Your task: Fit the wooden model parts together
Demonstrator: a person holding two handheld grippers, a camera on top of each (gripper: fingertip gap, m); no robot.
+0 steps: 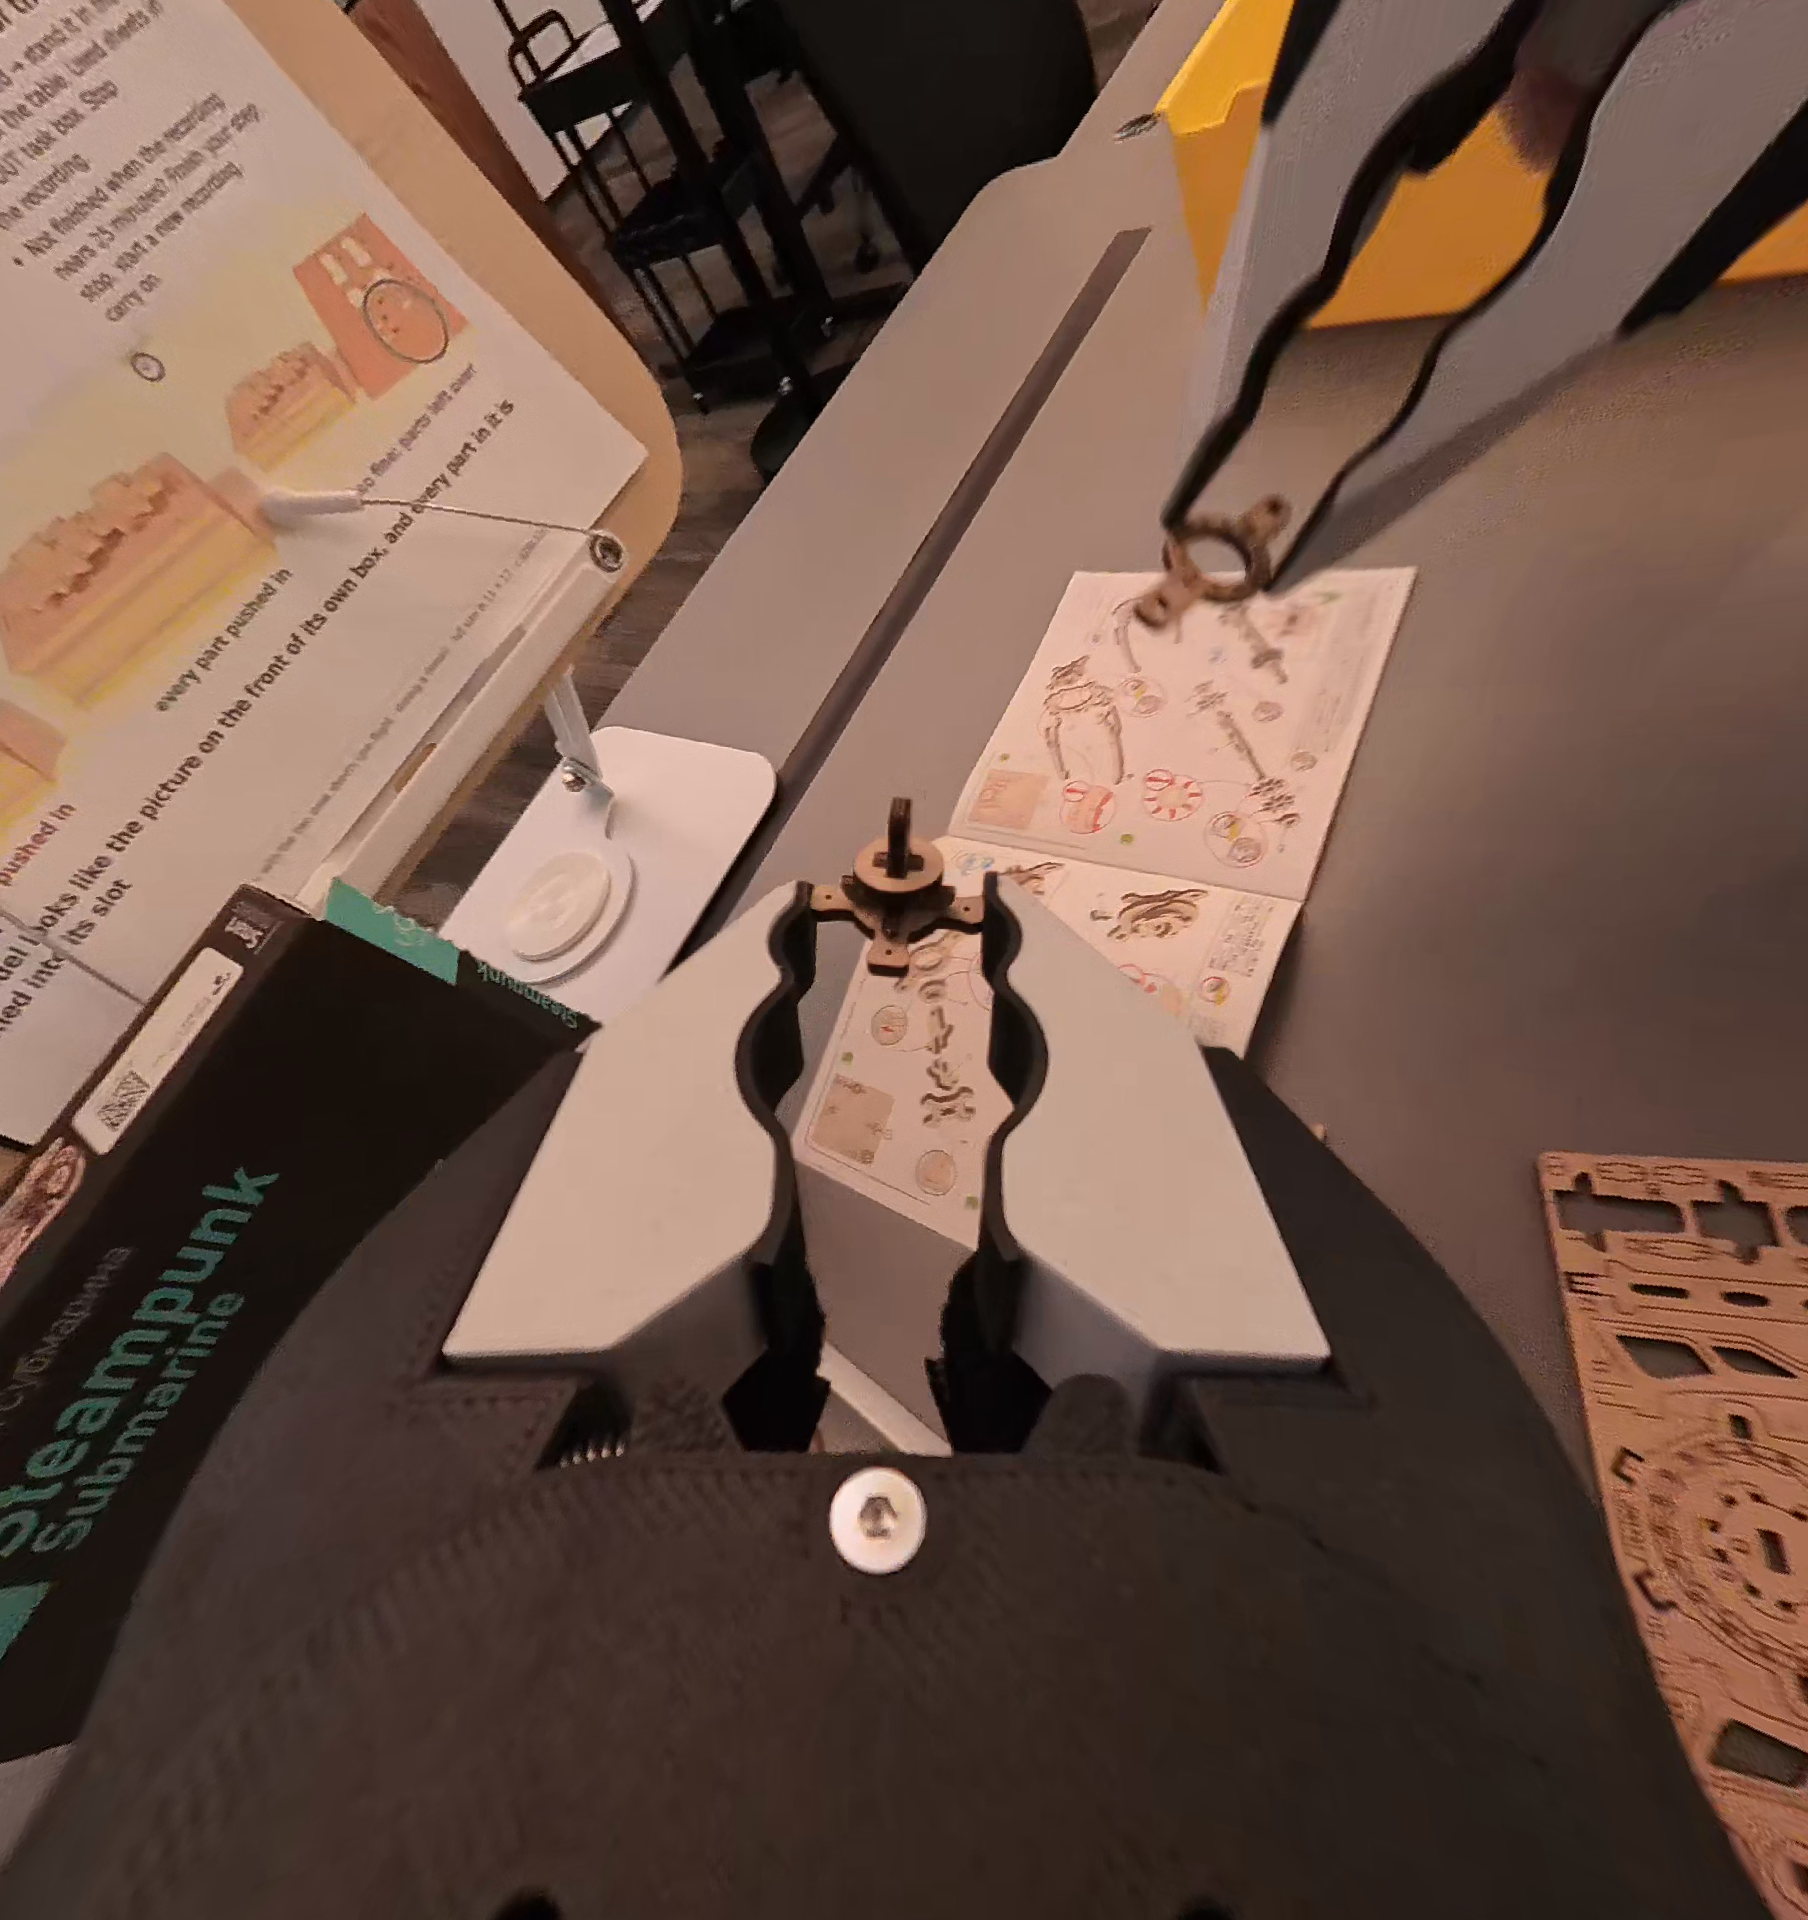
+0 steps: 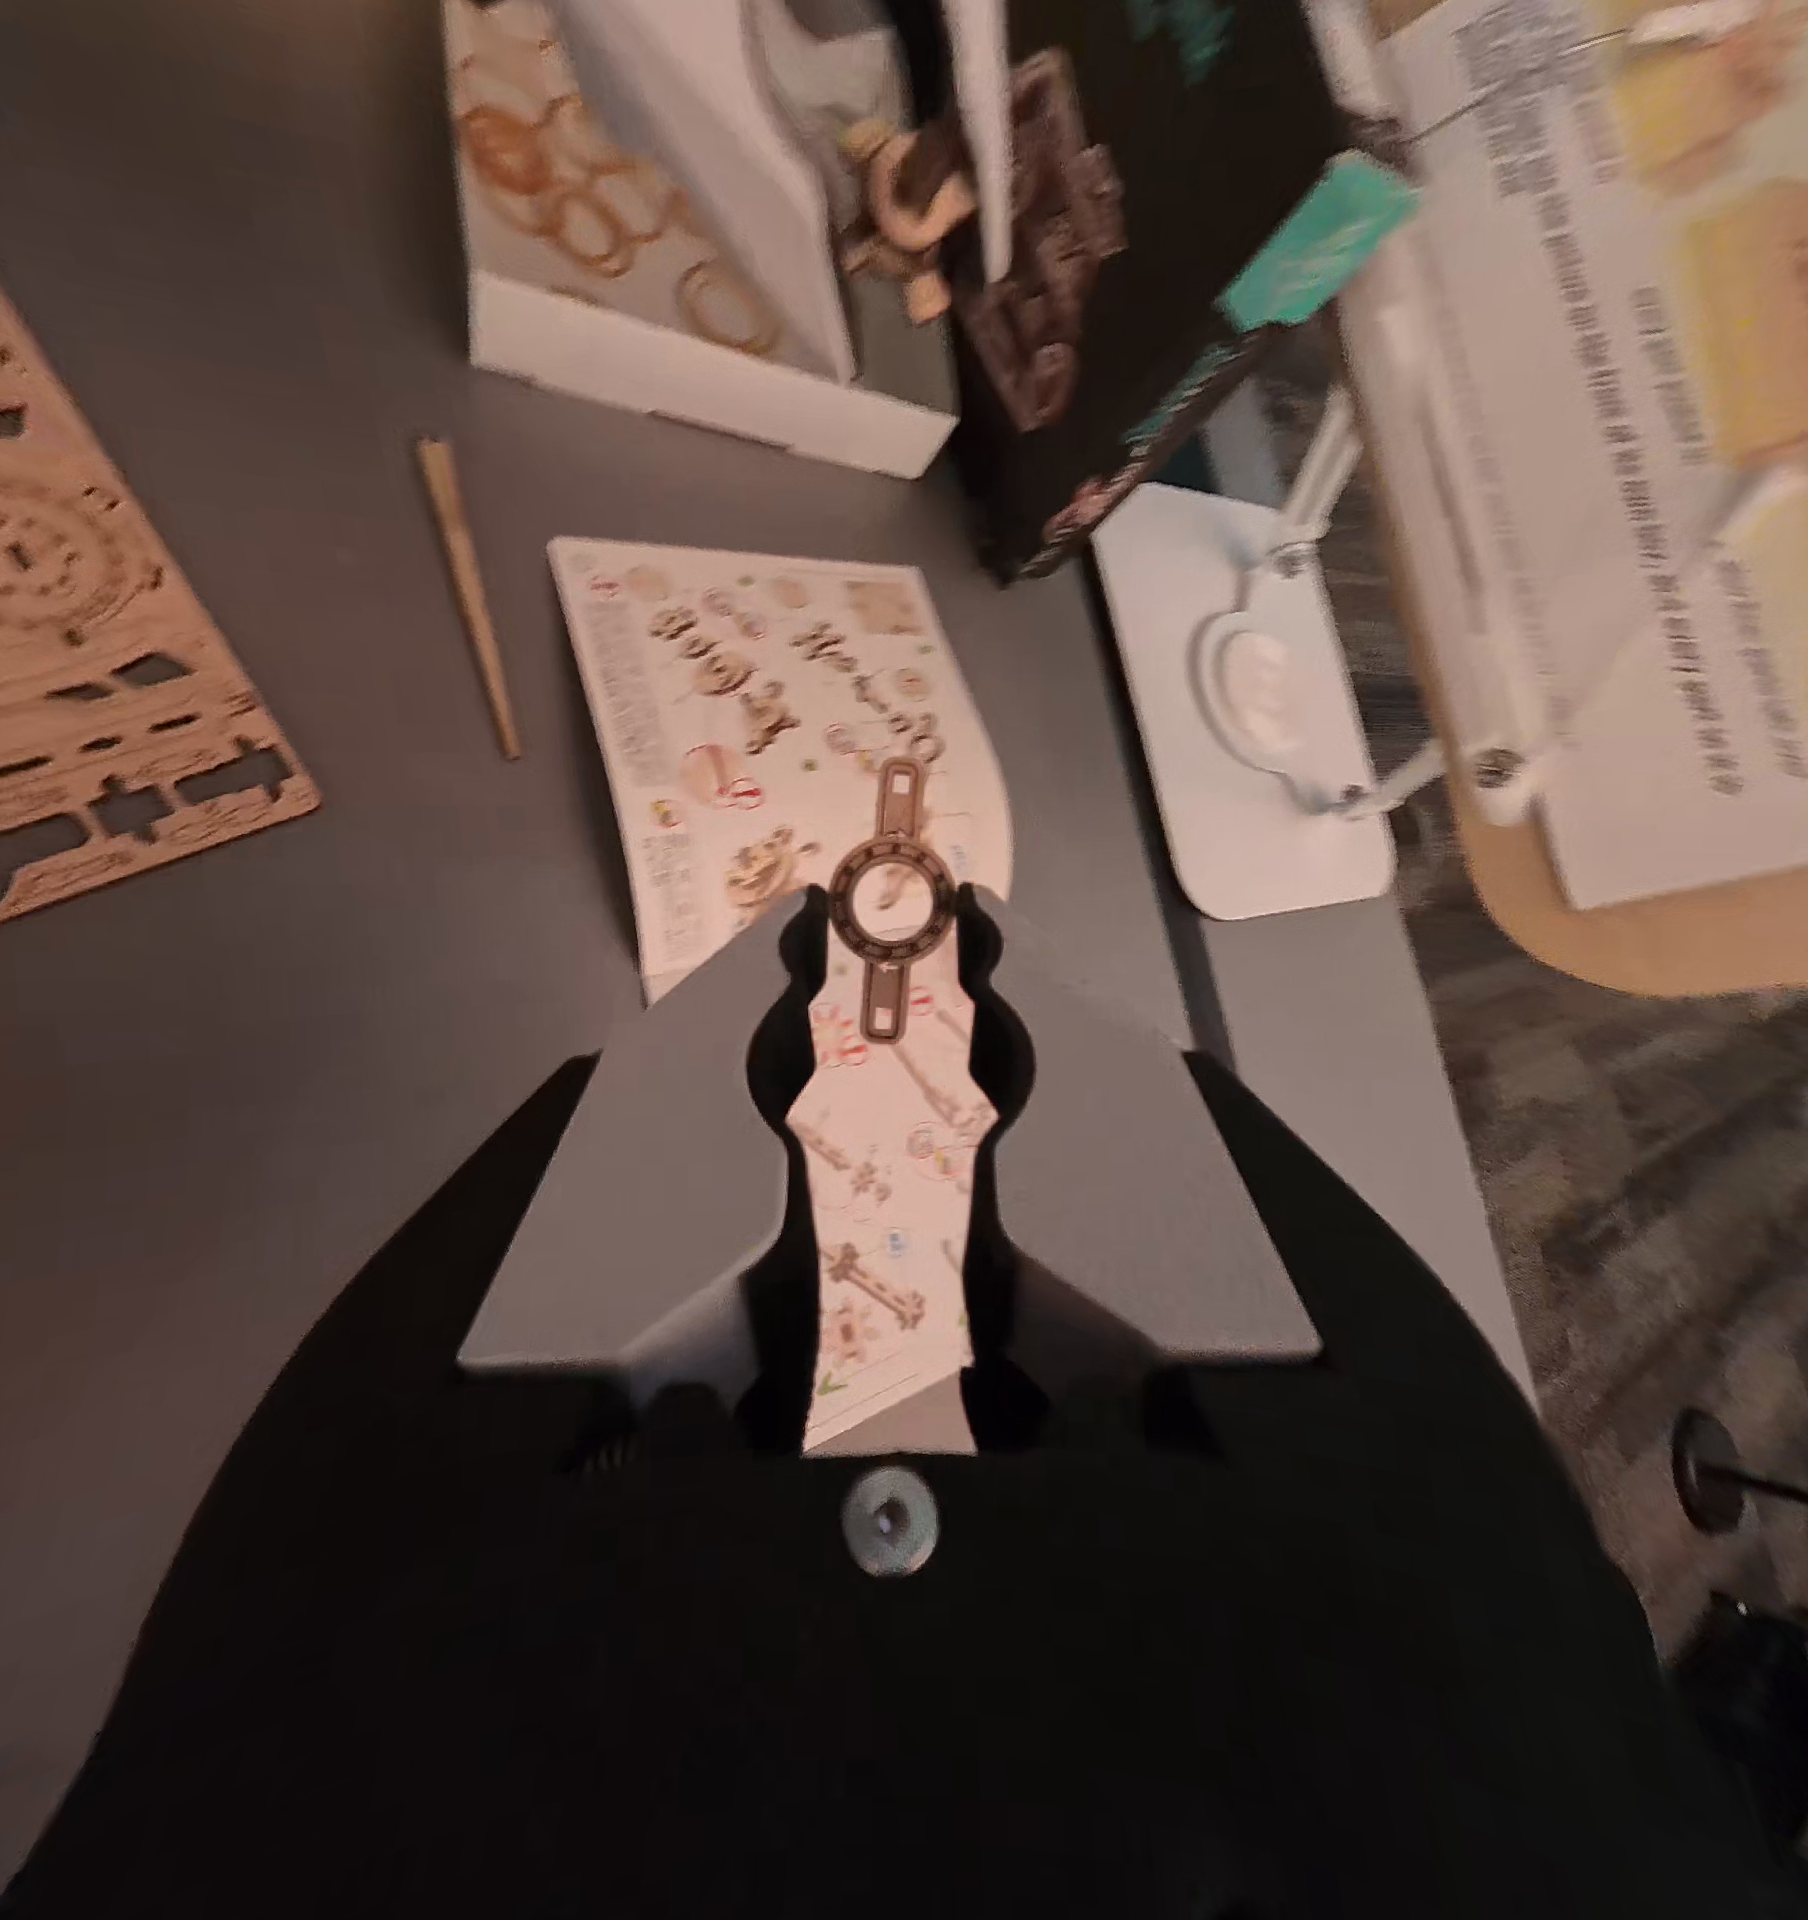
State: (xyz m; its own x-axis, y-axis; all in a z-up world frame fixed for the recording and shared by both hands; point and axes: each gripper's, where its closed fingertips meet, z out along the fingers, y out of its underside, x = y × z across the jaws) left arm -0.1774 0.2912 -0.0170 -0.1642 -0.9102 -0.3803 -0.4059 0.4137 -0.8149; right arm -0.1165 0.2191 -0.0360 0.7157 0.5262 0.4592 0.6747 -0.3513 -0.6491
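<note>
Your left gripper [image 1: 895, 902] had its fingers clenched on a small wooden hub assembly [image 1: 895, 883] with a peg standing up from it, held above the open instruction booklet [image 1: 1180, 748] on the grey table [image 1: 1606, 831]. Your right gripper [image 2: 892, 902] pinched a flat ring part [image 2: 892, 902] with two slotted arms, also over the booklet. A laser-cut wooden sheet [image 1: 1731, 1455] lay to the right, and the dark kit box [image 1: 204, 1195] stood at left.

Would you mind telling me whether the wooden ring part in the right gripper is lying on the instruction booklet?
No, the ring part is pinched between the right gripper tips, held above the booklet.
</note>
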